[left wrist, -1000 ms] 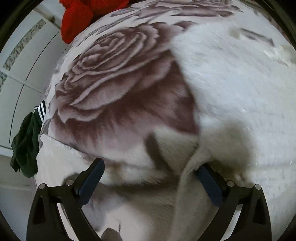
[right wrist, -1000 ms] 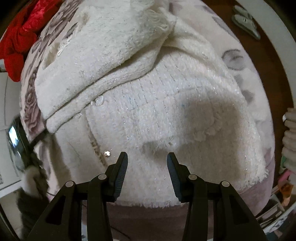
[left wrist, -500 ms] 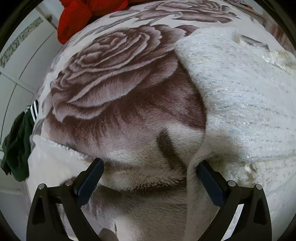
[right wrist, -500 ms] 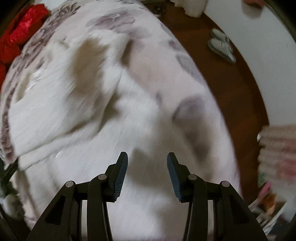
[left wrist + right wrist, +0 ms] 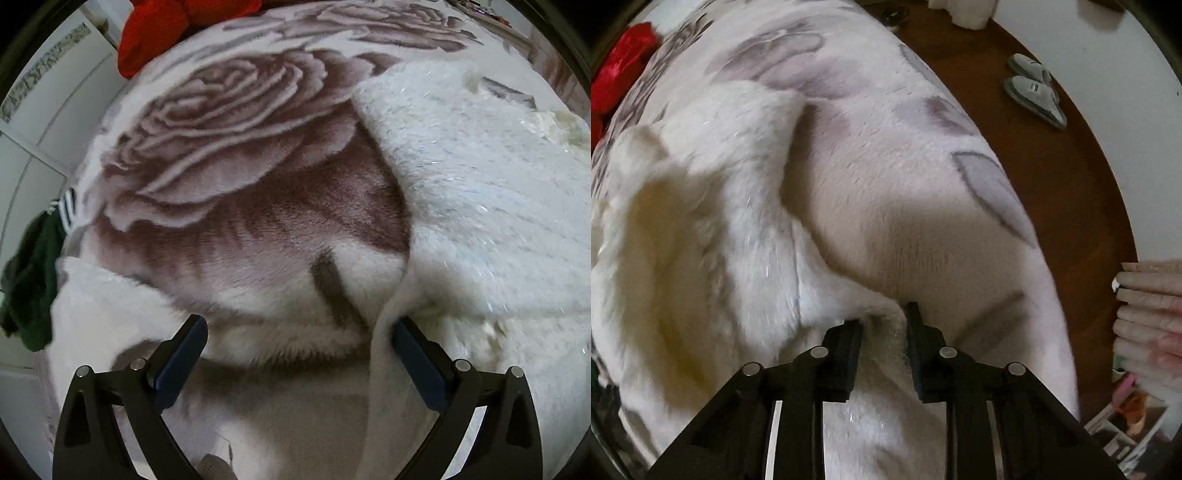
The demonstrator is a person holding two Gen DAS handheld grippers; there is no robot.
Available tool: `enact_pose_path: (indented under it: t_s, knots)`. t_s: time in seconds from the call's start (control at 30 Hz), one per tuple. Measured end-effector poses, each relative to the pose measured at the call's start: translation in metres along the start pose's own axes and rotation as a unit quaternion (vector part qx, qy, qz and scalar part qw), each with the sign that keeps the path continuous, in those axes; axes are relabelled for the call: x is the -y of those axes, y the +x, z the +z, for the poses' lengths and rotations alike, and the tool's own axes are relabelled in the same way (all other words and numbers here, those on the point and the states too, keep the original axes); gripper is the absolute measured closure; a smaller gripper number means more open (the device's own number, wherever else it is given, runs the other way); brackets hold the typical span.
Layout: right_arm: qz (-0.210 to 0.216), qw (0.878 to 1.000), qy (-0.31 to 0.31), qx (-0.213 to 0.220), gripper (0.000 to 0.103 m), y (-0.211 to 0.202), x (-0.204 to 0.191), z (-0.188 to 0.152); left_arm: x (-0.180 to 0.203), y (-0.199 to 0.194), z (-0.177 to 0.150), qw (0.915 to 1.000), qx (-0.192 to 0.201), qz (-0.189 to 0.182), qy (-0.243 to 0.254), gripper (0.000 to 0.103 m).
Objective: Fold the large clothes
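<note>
A white fuzzy garment (image 5: 480,192) lies on a rose-patterned blanket (image 5: 240,147). My left gripper (image 5: 297,350) stands wide open just above the blanket. A strip of the garment's edge runs down along the inside of its right finger (image 5: 413,354), and nothing is pinched. In the right wrist view the garment (image 5: 720,221) lies bunched at the left. My right gripper (image 5: 882,321) points down at the garment's right edge. Its jaws are closing, with a fold of the white fabric between them.
A red cloth (image 5: 155,33) lies at the far end of the blanket, and a dark green garment (image 5: 29,280) hangs off its left side. On the wooden floor (image 5: 1071,184) to the right are a pair of slippers (image 5: 1034,88) and a stack of folded textiles (image 5: 1152,306).
My right gripper has swept from over the garment's body to its right edge and come lower, and its jaws have narrowed around the fabric. The left gripper has hardly moved.
</note>
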State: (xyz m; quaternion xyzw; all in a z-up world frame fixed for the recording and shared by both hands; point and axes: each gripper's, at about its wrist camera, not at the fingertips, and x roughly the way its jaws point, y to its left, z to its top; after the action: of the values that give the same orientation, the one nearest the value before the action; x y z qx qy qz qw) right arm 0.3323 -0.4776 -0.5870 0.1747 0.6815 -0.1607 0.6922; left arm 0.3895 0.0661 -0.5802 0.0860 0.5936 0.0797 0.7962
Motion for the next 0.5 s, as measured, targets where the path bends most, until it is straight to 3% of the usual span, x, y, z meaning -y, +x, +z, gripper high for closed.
enact_pose_path:
  t_s: [0.17,0.23,0.3,0.4,0.5]
  knots:
    - [-0.018,0.999,-0.022,-0.035,0.066,-0.034,0.025,-0.079,-0.001,-0.053,-0.044,0.9994,0.024,0.023,0.008,0.000]
    - [-0.021,0.998,0.011,-0.063,0.066,-0.023,0.059,-0.113,0.006,-0.064,-0.069,0.9996,0.017,0.021,0.013,0.000]
    - [-0.010,0.992,0.062,-0.113,0.076,0.011,0.084,-0.149,0.017,-0.062,-0.086,0.9993,0.002,0.023,0.029,0.000]
    - [-0.026,0.994,0.030,-0.102,0.077,0.005,0.075,-0.158,0.037,-0.059,-0.110,0.9977,-0.026,0.025,0.058,0.000]
    - [-0.008,0.996,0.034,-0.083,0.076,-0.031,0.065,-0.147,0.045,-0.072,-0.119,0.9976,-0.014,0.025,0.064,0.000]
